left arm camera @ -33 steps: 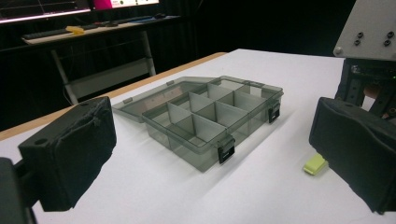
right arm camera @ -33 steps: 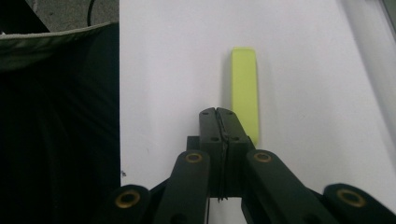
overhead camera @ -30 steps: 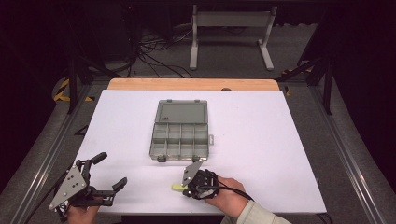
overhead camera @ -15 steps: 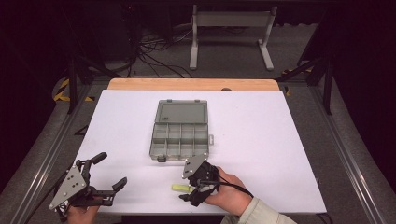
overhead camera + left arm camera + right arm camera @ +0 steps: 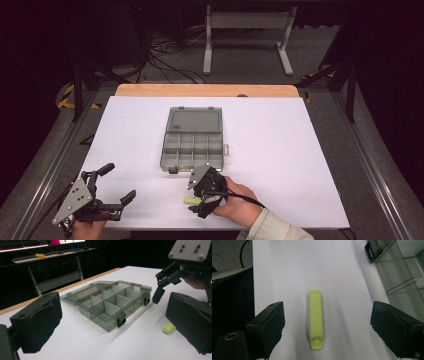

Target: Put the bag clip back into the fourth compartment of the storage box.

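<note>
Yellow-green clip (image 5: 316, 320) lies flat on the white counter (image 5: 300, 165), directly between the wide-open jaws of the right gripper (image 5: 327, 327), pads clear of it on both sides, nothing held. Jaws have just been opening, clip sitting between them untouched. Clip's long axis runs along the jaws' reach, not across the gap, so closing would pinch its narrow width. In the high view it sits just left of the right gripper (image 5: 205, 192), near the counter's front edge, a short way in front of the open grey compartment box (image 5: 192, 150). Left gripper (image 5: 107, 192) hangs well apart at the front left corner, jaws spread and empty. Right hand is far nearer.
</note>
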{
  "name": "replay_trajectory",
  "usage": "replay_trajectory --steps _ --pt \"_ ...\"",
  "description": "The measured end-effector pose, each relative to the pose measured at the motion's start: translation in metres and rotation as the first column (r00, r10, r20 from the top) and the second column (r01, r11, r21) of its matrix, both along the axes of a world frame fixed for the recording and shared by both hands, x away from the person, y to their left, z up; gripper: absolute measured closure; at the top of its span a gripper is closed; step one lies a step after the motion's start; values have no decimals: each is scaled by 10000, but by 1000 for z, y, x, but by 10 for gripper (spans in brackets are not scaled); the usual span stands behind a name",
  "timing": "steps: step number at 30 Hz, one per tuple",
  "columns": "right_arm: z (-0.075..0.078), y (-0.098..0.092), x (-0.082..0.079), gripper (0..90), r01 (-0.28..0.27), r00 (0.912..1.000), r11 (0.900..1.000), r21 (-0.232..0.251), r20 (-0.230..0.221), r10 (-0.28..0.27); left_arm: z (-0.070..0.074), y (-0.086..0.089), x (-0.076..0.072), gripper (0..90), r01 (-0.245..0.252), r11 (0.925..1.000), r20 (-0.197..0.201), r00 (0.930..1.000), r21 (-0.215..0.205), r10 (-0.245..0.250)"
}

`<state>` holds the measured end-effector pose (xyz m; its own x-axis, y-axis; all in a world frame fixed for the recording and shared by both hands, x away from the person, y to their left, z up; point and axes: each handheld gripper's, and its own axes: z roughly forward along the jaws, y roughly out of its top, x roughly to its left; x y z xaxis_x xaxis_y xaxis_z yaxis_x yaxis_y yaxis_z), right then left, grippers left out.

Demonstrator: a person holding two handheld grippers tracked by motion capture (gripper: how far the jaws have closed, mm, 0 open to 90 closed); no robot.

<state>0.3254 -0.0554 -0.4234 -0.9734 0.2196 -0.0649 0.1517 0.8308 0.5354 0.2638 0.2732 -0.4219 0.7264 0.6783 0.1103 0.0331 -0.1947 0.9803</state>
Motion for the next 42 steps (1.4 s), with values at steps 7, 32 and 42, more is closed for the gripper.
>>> replay_trajectory --steps 7,32,42 --pt "-7 6 3 211 -205 9996 9993 -305 -218 198 0 0 0 13 0 10000 -6 10000 4 0" --pt "-13 13 1 773 -705 9959 9938 -855 -633 652 0 0 0 13 -22 10000 -3 10000 -5 22" --pt "-7 11 -1 779 -724 9963 9943 -786 -526 684 0 0 0 13 -22 10000 -6 10000 23 22"
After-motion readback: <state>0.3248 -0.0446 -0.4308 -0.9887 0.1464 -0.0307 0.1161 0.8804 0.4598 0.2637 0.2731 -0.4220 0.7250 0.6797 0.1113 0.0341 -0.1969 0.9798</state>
